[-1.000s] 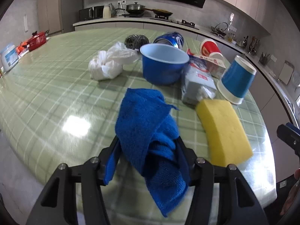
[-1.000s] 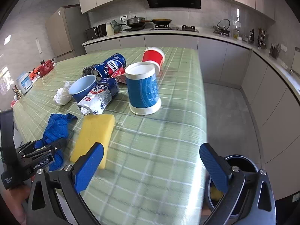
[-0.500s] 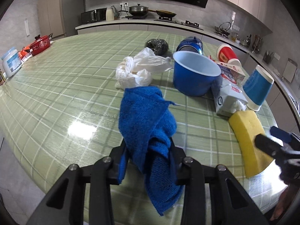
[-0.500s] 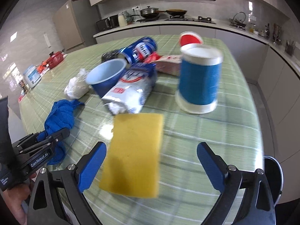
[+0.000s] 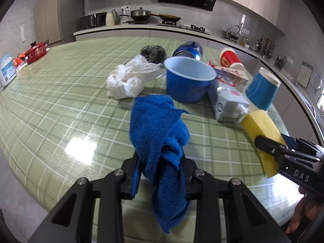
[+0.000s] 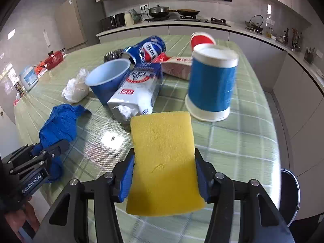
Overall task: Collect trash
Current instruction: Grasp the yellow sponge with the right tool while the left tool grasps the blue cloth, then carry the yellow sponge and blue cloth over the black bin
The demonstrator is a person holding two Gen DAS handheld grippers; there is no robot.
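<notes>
Left gripper (image 5: 161, 174) clamped on blue cloth (image 5: 160, 137), cloth draped onto green checked desk (image 5: 60, 101). Behind it: white bag (image 5: 127, 77), blue bowl (image 5: 188, 79), can (image 5: 188, 49), red cup (image 5: 228, 57), upturned blue cup (image 5: 262, 89). Right gripper (image 5: 283, 151) at yellow sponge (image 5: 261, 127), grip unclear.

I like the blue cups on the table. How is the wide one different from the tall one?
The wide cup stands mouth up, showing its pale inside; the tall cup stands upside down on its rim. The wide cup is short and broad; the tall cup is narrower and taller. The wide cup sits beside the white bag; the tall cup stands behind the sponge. Both are blue.
</notes>
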